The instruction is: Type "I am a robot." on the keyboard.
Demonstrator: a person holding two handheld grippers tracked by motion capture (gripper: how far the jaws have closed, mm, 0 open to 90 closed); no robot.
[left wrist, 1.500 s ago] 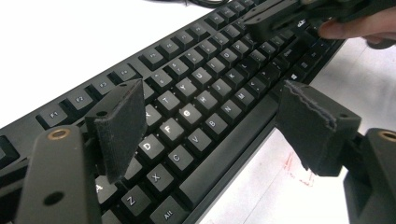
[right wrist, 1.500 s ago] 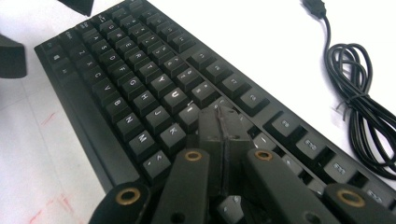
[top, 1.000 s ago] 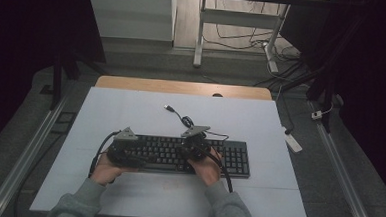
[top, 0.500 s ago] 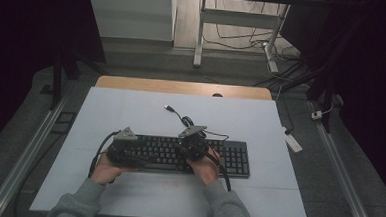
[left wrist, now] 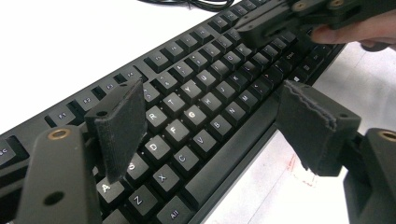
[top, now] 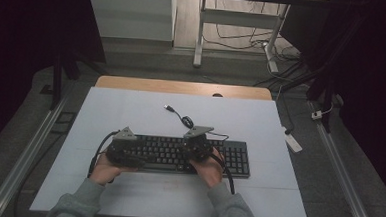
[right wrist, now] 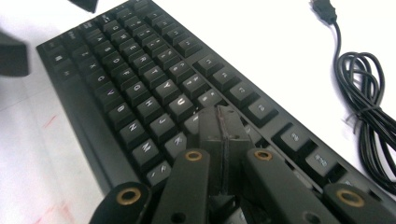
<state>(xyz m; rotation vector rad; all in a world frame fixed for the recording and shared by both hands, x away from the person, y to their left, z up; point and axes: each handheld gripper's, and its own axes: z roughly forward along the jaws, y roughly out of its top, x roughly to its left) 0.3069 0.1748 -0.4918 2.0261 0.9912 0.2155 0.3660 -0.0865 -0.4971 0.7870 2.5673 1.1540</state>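
Observation:
A black keyboard (top: pixel 178 155) lies across the white table, its keys seen close up in the left gripper view (left wrist: pixel 196 98) and in the right gripper view (right wrist: pixel 140 88). My left gripper (top: pixel 128 157) hovers over the keyboard's left end, jaws wide apart (left wrist: pixel 210 126) with nothing between them. My right gripper (top: pixel 195 147) is over the keyboard's middle, its two pads pressed flat together (right wrist: pixel 222 122) with the tips down on the keys. Whether a key is pressed I cannot tell.
The keyboard's coiled black cable (top: pixel 185 120) with a USB plug (right wrist: pixel 323 10) lies on the white table top (top: pixel 130 115) behind the keyboard. A white power strip (top: pixel 293 142) sits on the floor off the table's right edge.

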